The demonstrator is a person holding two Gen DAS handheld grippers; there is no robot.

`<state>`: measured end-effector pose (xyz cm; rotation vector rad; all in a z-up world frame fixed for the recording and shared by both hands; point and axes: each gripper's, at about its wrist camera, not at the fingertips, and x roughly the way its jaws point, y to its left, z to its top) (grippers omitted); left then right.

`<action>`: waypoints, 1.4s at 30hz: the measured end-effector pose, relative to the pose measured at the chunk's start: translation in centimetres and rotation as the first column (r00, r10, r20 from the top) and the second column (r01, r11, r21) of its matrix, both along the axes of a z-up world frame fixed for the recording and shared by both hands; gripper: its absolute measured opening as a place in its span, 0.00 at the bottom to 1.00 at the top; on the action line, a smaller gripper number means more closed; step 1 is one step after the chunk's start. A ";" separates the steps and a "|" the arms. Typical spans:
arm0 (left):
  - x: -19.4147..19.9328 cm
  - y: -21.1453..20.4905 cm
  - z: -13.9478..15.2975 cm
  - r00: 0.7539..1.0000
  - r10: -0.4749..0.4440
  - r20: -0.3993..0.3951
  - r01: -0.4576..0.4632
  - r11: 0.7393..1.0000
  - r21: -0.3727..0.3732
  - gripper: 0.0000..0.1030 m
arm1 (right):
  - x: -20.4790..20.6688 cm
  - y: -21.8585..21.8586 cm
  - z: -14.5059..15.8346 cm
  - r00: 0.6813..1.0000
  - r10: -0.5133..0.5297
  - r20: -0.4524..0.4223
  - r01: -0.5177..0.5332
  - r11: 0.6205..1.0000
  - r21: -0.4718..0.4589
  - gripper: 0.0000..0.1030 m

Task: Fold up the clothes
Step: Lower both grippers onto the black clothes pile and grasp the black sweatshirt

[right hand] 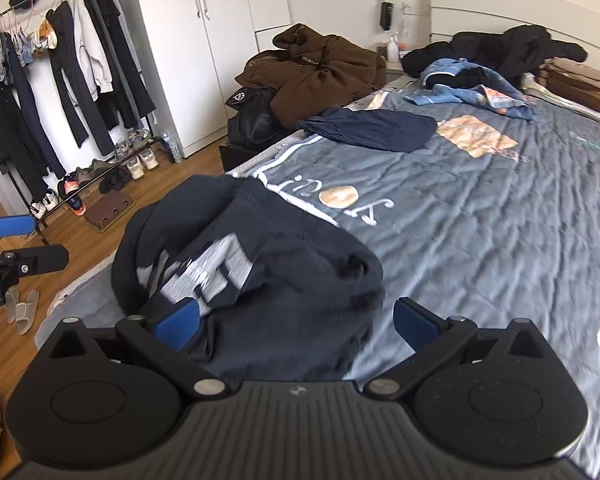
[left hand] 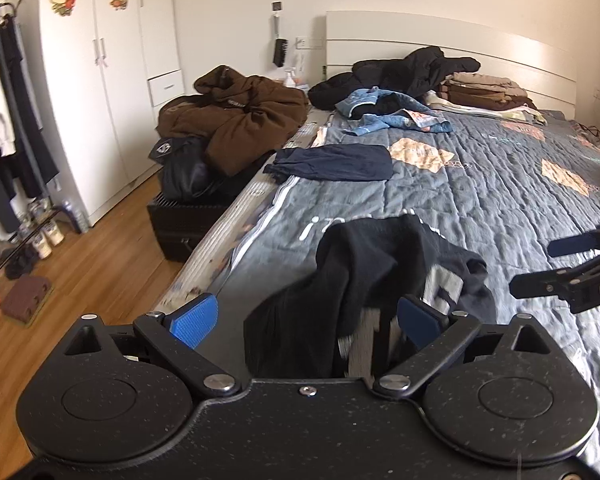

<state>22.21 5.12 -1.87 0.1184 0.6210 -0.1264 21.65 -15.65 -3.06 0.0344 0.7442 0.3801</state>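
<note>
We found the dark sweatshirt (right hand: pixel 260 264) with pale grey lettering lying in a crumpled heap on the grey quilted bedspread (right hand: pixel 480 220), near the bed's left edge. Our left claw (left hand: pixel 306 320) stood wide, its blue pads (left hand: pixel 194 320) spread to either side of the heap's near end, gripping nothing. Our right claw (right hand: pixel 296 322) was likewise wide and holding nothing, with the sweatshirt bunched between and just ahead of its fingers. In the left view the right claw showed at the frame's right edge, above the bedspread, apart from the heap. Further up the bed lay a flat navy garment (left hand: pixel 336 162), then a light blue garment (left hand: pixel 392 114), with a black jacket (left hand: pixel 412 68) by the headboard. A brown coat (left hand: pixel 236 112) was piled beside the bed.
</note>
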 end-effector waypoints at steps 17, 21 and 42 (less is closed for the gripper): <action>9.7 -0.1 -5.4 0.966 -0.204 -0.159 0.197 0.979 -0.054 0.60 | 11.4 1.6 -4.0 0.983 0.175 -0.057 -0.169 0.981 0.096 1.00; 10.1 -0.1 -6.1 0.959 -0.220 -0.178 0.214 0.976 -0.051 0.58 | 11.4 2.1 -4.7 0.977 0.202 -0.062 -0.196 0.977 0.089 1.00; 11.0 -0.5 -6.4 0.958 -0.196 -0.209 0.185 0.980 -0.070 0.20 | 12.1 2.7 -4.8 0.964 0.262 -0.049 -0.260 0.965 0.046 0.60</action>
